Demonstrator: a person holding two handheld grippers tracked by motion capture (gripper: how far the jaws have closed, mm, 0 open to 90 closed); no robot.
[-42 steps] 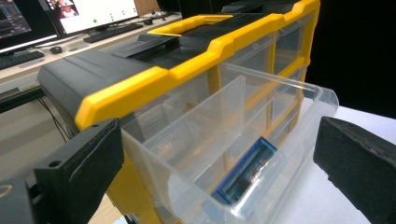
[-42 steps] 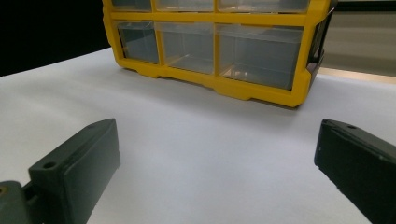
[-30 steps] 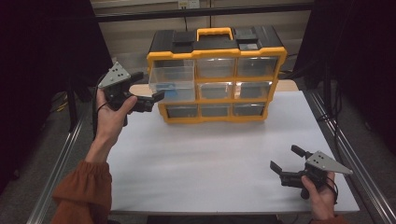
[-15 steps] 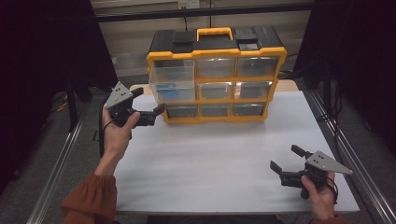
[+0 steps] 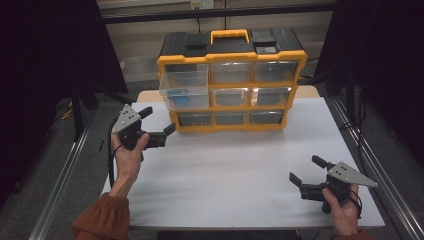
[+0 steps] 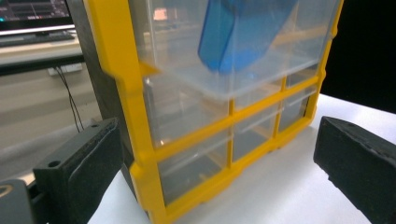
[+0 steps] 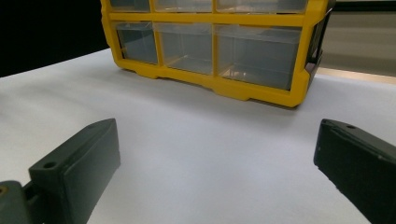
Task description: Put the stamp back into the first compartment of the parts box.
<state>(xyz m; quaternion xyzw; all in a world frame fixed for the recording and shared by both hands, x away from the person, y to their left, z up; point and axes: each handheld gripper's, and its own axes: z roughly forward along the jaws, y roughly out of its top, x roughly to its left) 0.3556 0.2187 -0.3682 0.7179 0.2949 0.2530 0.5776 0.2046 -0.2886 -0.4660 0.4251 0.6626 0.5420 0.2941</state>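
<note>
Where the drawer (image 5: 184, 90) juts from the cabinet (image 5: 231, 80), left gripper (image 5: 159, 125) beside it, wide open, empty.

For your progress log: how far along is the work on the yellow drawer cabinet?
Done: the top-left drawer stands pulled out, a blue item inside. In hand: nothing; the left tongs hang open beside the cabinet. Left: probably taking the item or shutting the drawer. The right tongs sit open.

Yellow organizer (image 5: 232, 85) blocks the back of the table (image 5: 235, 170); its top-left drawer (image 5: 184, 89) sticks out w/ a blue item (image 6: 238, 32) inside, overhanging just ahead of your left gripper (image 5: 157, 124). Btwn organizer front & right gripper (image 5: 306, 170) the tabletop's open, room to pass
</note>
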